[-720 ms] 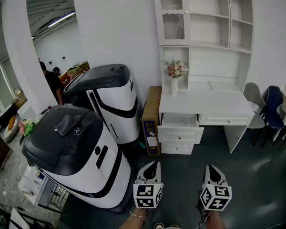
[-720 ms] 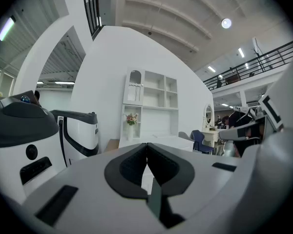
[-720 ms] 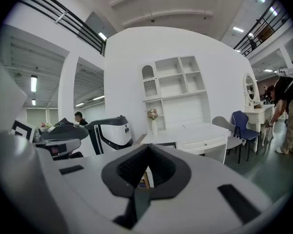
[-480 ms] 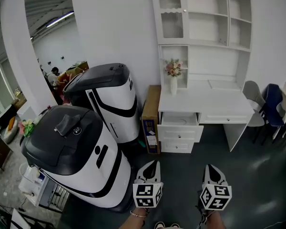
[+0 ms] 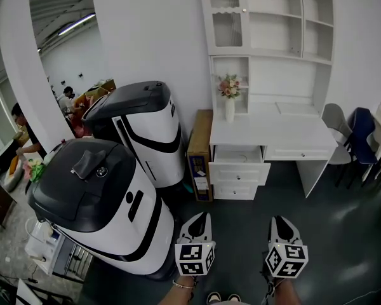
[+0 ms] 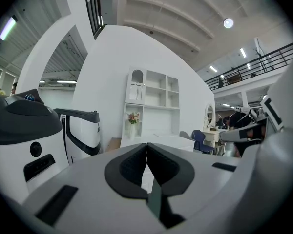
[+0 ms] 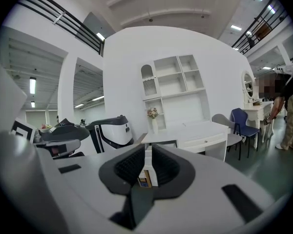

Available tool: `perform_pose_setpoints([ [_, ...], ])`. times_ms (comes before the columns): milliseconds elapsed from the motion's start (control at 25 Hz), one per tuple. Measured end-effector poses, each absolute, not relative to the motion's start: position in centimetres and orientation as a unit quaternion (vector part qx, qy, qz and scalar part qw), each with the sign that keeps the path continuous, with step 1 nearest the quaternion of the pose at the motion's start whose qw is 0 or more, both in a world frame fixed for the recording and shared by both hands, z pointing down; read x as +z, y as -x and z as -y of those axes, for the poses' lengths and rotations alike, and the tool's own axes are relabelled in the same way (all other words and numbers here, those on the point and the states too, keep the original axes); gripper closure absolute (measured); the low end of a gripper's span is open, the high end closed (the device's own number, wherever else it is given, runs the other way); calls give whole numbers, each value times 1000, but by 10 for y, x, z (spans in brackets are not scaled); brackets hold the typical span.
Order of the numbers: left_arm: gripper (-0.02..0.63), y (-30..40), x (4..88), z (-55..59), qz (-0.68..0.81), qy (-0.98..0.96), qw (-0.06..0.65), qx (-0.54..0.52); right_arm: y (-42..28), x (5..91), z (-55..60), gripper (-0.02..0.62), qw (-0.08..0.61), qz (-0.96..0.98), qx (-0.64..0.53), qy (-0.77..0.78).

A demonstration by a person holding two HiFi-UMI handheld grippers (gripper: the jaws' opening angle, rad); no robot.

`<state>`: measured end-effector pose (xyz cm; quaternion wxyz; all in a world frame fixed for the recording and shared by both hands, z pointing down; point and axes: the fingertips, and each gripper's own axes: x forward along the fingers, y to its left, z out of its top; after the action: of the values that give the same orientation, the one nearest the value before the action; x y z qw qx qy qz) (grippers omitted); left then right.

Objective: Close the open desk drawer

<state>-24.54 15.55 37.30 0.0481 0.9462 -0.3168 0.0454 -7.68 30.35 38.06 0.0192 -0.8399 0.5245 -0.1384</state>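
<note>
**White drawer hangs open, both claws well short of it**

White all over, the desk point(image 5: 292, 132) stands against the far wall under a shelf unit, and its top drawer point(image 5: 237, 170) is pulled out at the left end, above two shut ones. The drawer's front panel runs left to right across the head view, and it slides out towards the person. Closing it should therefore take a straight push away from the person, towards the wall.

Both claws are held low and roughly level, with a stretch of dark floor point(image 5: 241, 234) between them and the drawer. The drawer lies ahead and between their two lines, so I cannot tell which hand is nearer. The left claw point(image 5: 203, 215) has its tips pressed together with nothing in them. The right claw point(image 5: 277, 220) is parted by only a narrow slit and is also empty. Through that slit the right gripper view shows the drawer stack and the cardboard box point(image 5: 200, 164) that leans against the desk's left side. My judgement is that the approach has to come first and that either closed tip could serve as the pusher.

As for writing, the box carries printed labels on its side, but they are too small to read. The cubes on the claws show only black-and-white square markers. The big white-and-black machines point(image 5: 101, 202) to the left bear a small round badge that is not legible.
</note>
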Motion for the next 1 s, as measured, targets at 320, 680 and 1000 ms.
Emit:
perform_pose_setpoints([
  [320, 586, 255, 376, -148, 321, -945, 54, 44, 78, 380, -304, 484, 16, -514, -137, 847],
  [680, 586, 265, 377, -131, 310, -948, 48, 48, 82, 385, -303, 463, 21, -487, -144, 861],
  [1000, 586, 263, 391, -121, 301, -950, 54, 62, 76, 402, -310, 466, 12, -461, -164, 872],
])
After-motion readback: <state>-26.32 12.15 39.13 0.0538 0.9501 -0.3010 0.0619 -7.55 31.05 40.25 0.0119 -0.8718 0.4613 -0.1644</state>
